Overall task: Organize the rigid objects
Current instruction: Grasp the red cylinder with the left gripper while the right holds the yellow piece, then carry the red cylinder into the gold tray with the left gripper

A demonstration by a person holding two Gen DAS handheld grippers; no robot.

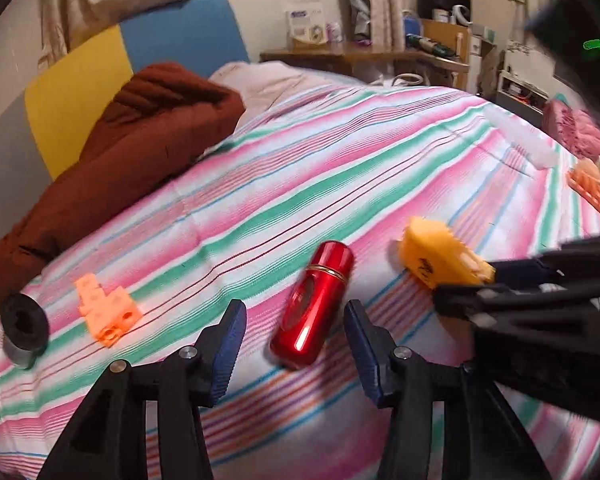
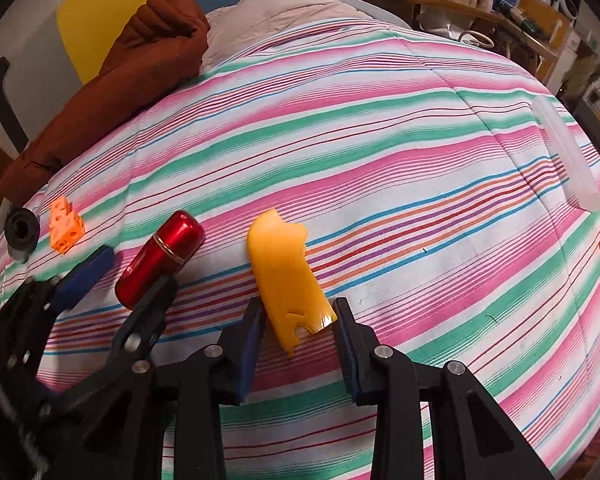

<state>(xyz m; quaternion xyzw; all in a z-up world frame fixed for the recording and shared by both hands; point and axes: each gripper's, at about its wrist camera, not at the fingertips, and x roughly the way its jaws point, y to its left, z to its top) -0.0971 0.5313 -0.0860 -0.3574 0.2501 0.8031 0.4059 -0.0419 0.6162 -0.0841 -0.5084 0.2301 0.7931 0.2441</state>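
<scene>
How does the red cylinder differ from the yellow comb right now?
The red cylinder is round, glossy metal, lying free between the open left gripper's jaws. The yellow comb is flat, toothed plastic, clamped in the right gripper. Both rest on the striped bedspread.

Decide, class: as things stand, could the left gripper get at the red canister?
Probably yes. The left gripper has open jaws, and the red canister lies on the bedspread just ahead, partly between them, with nothing over it. The right gripper, shut on the yellow comb, stays off to the side.
</scene>
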